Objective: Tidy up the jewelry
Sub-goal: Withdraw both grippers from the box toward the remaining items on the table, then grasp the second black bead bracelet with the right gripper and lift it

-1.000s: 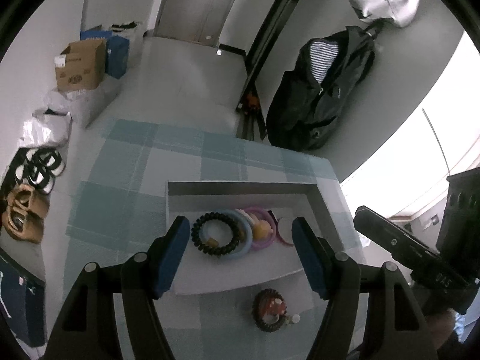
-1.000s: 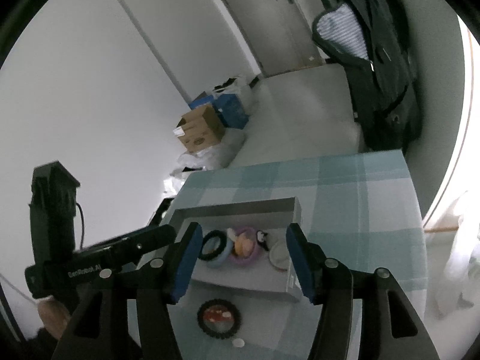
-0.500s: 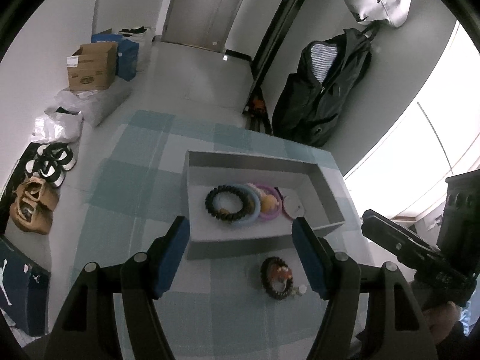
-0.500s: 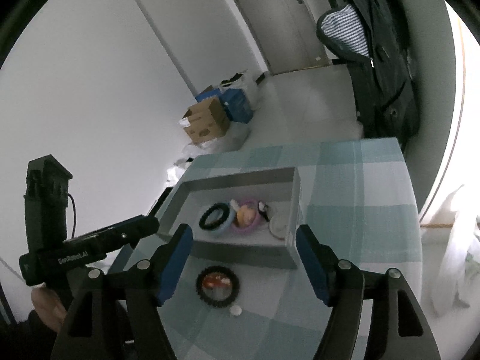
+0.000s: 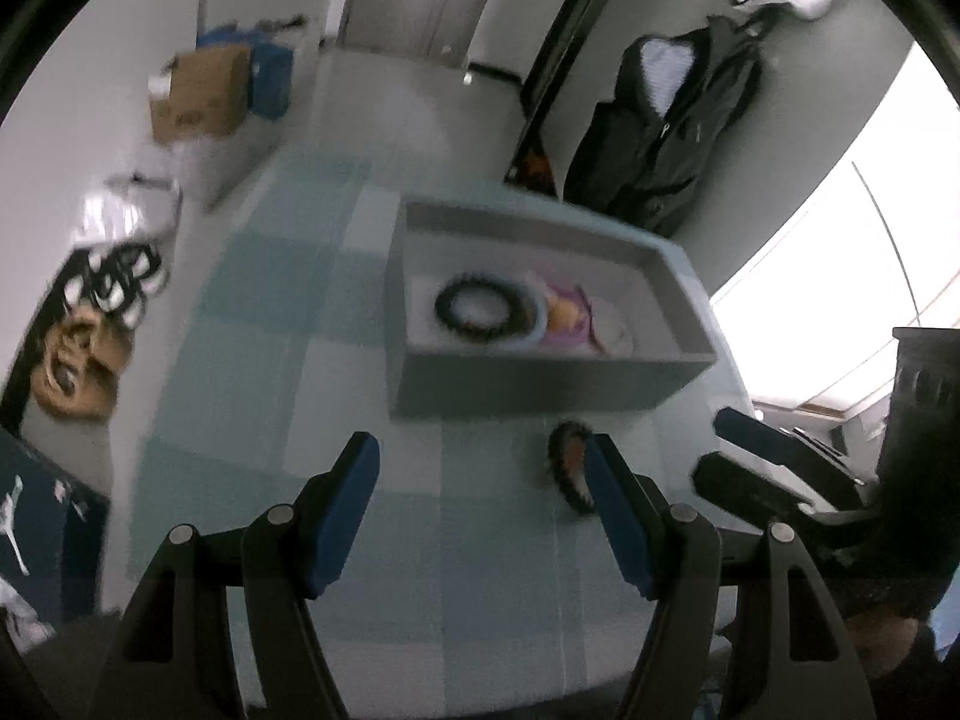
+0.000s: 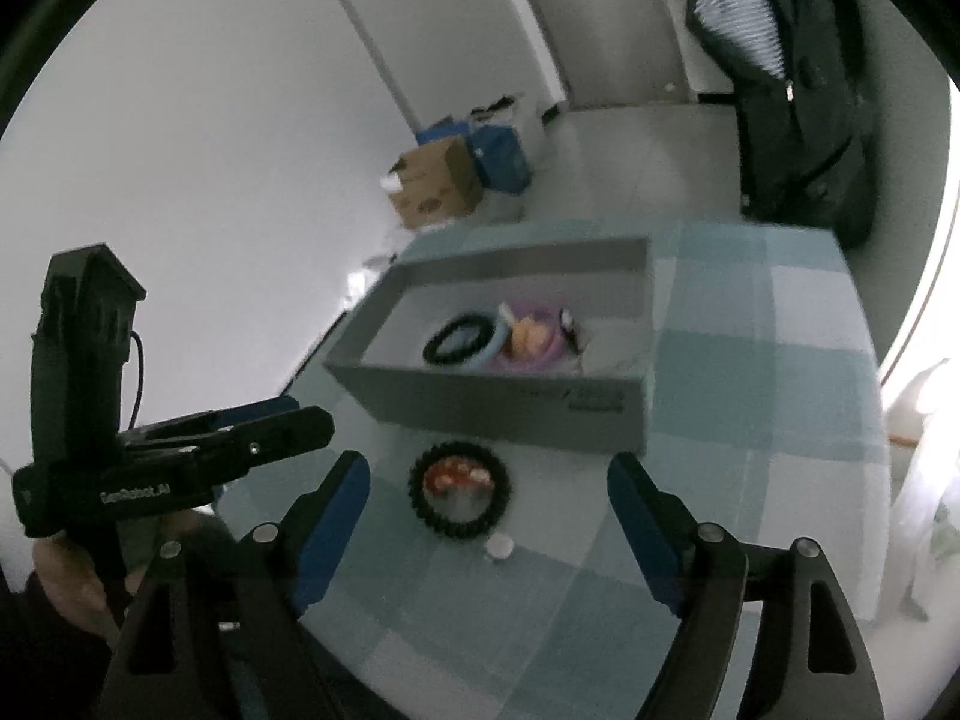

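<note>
A grey box (image 5: 540, 387) (image 6: 498, 402) stands on the checked tablecloth. In it lie a black bead bracelet (image 5: 480, 312) (image 6: 459, 339) on a light blue ring, a pink ring (image 5: 570, 327) (image 6: 543, 354) with an orange piece, and a white round piece (image 5: 615, 333). In front of the box lies a dark bead bracelet (image 6: 459, 489) (image 5: 570, 471) around a red charm, with a small white bead (image 6: 499, 547) beside it. My left gripper (image 5: 483, 507) is open and empty. My right gripper (image 6: 489, 519) is open and empty, just short of the bracelet.
The table's edge (image 6: 864, 360) runs close on the right of the box. On the floor beyond are a cardboard box (image 5: 201, 96), shoes (image 5: 84, 354) and a black jacket (image 5: 666, 120) hanging on the wall.
Both grippers have pulled back and away from the box. The box now lies farther ahead and the loose bracelet sits between the right fingers' line.
</note>
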A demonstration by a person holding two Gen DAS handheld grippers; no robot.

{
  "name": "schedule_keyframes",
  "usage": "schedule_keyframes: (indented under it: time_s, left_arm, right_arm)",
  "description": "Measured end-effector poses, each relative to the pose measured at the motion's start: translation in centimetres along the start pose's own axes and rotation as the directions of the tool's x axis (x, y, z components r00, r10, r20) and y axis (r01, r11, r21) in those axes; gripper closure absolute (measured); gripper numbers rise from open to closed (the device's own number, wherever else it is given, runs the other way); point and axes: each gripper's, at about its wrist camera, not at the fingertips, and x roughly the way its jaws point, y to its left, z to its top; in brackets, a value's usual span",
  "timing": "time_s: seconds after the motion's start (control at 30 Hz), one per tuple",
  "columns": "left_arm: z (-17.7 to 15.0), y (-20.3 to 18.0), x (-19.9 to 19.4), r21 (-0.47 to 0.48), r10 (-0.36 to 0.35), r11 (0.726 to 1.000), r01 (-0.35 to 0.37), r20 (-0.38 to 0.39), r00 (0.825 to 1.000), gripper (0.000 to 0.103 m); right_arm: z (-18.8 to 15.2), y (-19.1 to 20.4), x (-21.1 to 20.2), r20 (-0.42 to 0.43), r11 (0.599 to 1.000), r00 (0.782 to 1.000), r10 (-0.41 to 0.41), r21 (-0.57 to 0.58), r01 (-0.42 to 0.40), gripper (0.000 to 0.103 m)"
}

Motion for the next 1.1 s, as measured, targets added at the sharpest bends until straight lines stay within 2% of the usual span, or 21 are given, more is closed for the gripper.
schedule_keyframes:
  time_s: [0.3, 0.43, 0.57, 0.7, 0.77, 0.83, 1.1]
  left_arm:
    - [-0.7, 2.0, 0.8, -0.061, 0.013, 0.998, -0.017, -0.063, 0.998, 0.037]
    - [-0.6, 2.3, 0.9, -0.080, 0.000, 0.997, -0.006, -0.073, 0.997, 0.036]
    - [-0.8, 1.5, 1.1, -0.044, 0.009, 0.999, -0.012, -0.085, 0.996, 0.036]
    - [-1.0, 1.1, 1.1, -0.011, 0.014, 1.000, -0.015, -0.088, 0.996, 0.036]
    - [-1.0, 1.1, 1.1, -0.009, 0.012, 1.000, -0.013, -0.090, 0.996, 0.036]
    - [-0.9, 1.3, 1.1, -0.014, 0.007, 1.000, -0.009, -0.090, 0.996, 0.036]
    - [-0.7, 1.4, 1.2, -0.028, 0.003, 1.000, -0.005, -0.091, 0.996, 0.036]
  right_arm:
    - [-1.2, 1.2, 4.2, -0.111, 0.999, 0.994, -0.014, -0.050, 0.008, 0.021]
    - [-1.1, 1.8, 5.4, -0.126, 0.997, 0.991, -0.032, -0.074, 0.023, 0.021]
    - [-0.7, 2.4, 5.9, -0.123, 0.993, 0.991, -0.056, -0.107, 0.043, 0.022]
    - [-0.8, 3.1, 6.2, -0.125, 0.986, 0.988, -0.088, -0.152, 0.068, 0.044]
    - [-0.8, 3.2, 6.2, -0.126, 0.984, 0.987, -0.098, -0.163, 0.076, 0.047]
    - [-0.8, 3.1, 6.1, -0.128, 0.985, 0.988, -0.086, -0.159, 0.065, 0.054]
    - [-0.4, 2.9, 5.6, -0.100, 0.990, 0.993, -0.061, -0.134, 0.047, 0.057]
